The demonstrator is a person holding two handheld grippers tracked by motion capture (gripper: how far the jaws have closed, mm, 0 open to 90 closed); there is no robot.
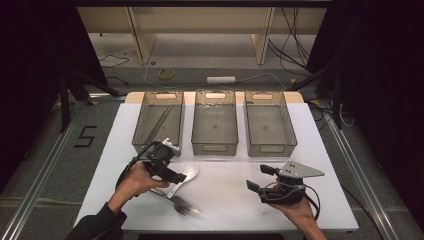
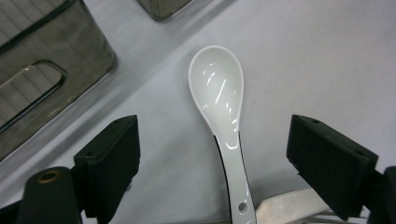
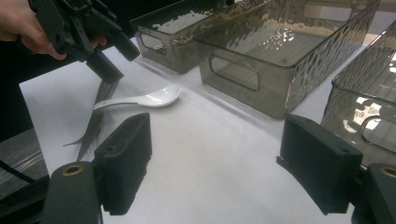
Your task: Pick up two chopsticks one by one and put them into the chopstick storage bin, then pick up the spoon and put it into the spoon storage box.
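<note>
This looks like a lab or recording studio rather than a home. A white-topped table stands on a grey floor between black curtains, with metal floor rails, loose cables and a white power strip behind it. A black "5" is marked on the floor, probably in tape, beside plain wooden furniture legs.

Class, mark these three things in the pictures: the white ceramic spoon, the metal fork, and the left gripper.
White ceramic spoon (image 2: 218,88): left gripper view, on the bowl.
Metal fork (image 1: 183,205): high view, at the base of its tines.
Left gripper (image 2: 212,168): left gripper view, midway between its open black jaws.
</note>
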